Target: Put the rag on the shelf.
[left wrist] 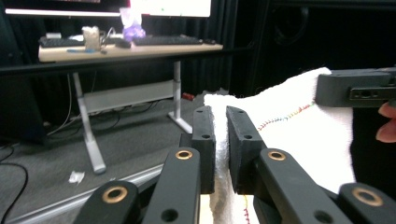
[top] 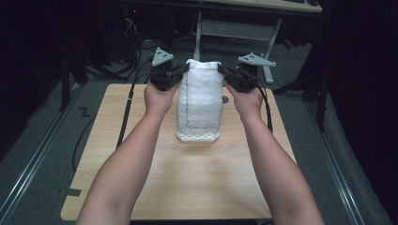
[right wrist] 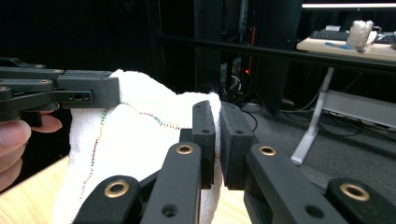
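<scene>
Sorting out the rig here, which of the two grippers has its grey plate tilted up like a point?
The left gripper: its grey plate stands as a triangle, while the right gripper carries its plate flatter. Both grip the white towel.

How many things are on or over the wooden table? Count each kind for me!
White towel: 1
White basket under the towel: 1
Grippers: 2, the left gripper and the right gripper, each pinching a top corner of the towel
Total: 4

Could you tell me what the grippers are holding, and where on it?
A white towel, pinched at its two upper corners: left gripper and right gripper each have jaws closed on one.
</scene>
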Tool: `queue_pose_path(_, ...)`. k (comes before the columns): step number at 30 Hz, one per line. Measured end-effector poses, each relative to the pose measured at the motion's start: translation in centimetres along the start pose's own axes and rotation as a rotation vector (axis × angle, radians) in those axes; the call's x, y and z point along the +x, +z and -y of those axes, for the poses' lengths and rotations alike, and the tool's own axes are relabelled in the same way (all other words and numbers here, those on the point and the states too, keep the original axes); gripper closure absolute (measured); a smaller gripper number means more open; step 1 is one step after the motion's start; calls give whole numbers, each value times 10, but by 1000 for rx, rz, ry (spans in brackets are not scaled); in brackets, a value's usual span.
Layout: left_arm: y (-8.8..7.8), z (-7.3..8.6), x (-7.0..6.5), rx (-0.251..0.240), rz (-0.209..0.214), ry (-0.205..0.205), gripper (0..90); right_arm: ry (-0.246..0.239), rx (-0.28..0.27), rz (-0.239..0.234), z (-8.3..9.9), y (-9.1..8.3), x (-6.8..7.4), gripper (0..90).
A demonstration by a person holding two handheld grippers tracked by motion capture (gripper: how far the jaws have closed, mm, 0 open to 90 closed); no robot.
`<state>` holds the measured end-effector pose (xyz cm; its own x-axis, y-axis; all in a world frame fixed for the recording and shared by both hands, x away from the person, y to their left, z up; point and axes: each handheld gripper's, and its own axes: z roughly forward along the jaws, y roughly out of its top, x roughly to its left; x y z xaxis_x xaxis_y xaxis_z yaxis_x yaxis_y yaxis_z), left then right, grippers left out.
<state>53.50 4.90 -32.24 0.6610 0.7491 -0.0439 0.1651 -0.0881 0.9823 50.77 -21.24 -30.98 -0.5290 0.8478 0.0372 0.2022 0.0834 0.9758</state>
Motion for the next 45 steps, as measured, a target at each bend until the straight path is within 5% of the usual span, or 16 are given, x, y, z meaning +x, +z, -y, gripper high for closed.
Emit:
queue_pose_path(6,21,16,14,77,-16,-27,816,-4,63,21,12,22,-7,859)
queue_pose_path(10,32,28,19,160,-15,-35,811,-47,164,62,24,45,-12,856)
queue_pose_path(13,38,39,24,235,0,-78,747,-10,218,54,33,54,-18,818)
queue_pose_path(14,38,41,25,244,-9,-79,747,-10,218,54,33,54,-18,818)
queue_pose_path(15,36,43,25,236,-28,-75,652,25,236,50,38,56,-21,715)
queue_pose_path(19,28,47,30,233,-50,-93,605,21,247,49,43,53,-24,697)
queue_pose_path(28,1,56,31,195,-52,-109,590,19,226,74,52,24,-32,616)
queue_pose_path(34,-25,68,35,203,-65,-85,578,27,224,92,65,7,-37,598)
queue_pose_path(45,-97,109,31,184,-130,-24,572,-68,229,140,92,-42,-30,600)
